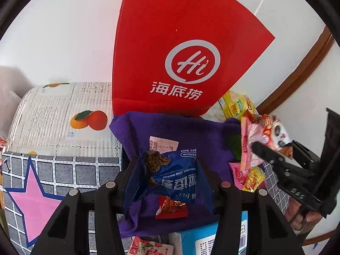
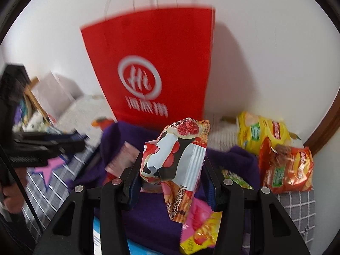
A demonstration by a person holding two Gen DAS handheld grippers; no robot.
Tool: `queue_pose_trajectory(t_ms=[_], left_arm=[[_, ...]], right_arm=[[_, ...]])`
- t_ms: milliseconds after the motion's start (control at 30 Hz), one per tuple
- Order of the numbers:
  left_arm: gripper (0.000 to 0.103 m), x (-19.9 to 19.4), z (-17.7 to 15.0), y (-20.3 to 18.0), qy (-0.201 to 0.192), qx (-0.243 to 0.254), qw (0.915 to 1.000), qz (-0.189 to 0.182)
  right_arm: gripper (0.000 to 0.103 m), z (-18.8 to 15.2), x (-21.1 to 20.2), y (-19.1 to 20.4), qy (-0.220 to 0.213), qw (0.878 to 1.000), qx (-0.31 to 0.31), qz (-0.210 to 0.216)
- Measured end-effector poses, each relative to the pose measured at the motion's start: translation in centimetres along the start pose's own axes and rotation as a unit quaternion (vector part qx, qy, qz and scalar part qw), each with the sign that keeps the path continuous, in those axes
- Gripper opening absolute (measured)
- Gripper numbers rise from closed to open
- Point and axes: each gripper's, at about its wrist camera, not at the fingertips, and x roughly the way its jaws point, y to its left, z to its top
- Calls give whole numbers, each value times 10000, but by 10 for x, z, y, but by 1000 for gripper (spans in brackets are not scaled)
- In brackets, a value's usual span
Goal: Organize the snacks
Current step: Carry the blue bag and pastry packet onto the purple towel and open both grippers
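My left gripper [image 1: 167,170] is shut on a blue chocolate chip cookie packet [image 1: 170,180] and holds it over a purple felt bag [image 1: 197,131]. A small red sachet [image 1: 171,208] and a white packet [image 1: 163,144] lie in the bag. My right gripper [image 2: 172,167] is shut on a red, white and black snack packet [image 2: 176,159] above the same purple bag [image 2: 148,218]. That gripper and its packet [image 1: 255,140] show at the right of the left wrist view. A pink and yellow packet [image 2: 199,229] lies below.
A red paper bag [image 1: 180,48] stands against the white wall behind the purple bag. Yellow [image 2: 261,131] and orange chip bags [image 2: 286,170] lie at the right. A grey grid cloth with a pink star [image 1: 31,199] covers the table at left. A blue box [image 1: 223,240] lies near.
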Motion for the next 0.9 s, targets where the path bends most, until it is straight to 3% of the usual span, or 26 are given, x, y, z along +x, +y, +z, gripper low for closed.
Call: queue_pose_trajectory(t_ms=[267,667,767,900], left_arm=[[50,11,0,2,165,-96,9997,-126],[50,43,-8,-1,494,-206,9982,-259],[50,50,-11,-1,598,-260,9973,-334],[50,56,-13,-3,645,-282,9966,-438]], right_arm=[[49,-12,38,0,637,9979,-117,-90],[49,-25,72,15,1202,9919,-373,-148],[55,-26,75,14,1316,9904,-370,-218],[69,-23,66,11,1204,9905,-451,-490]])
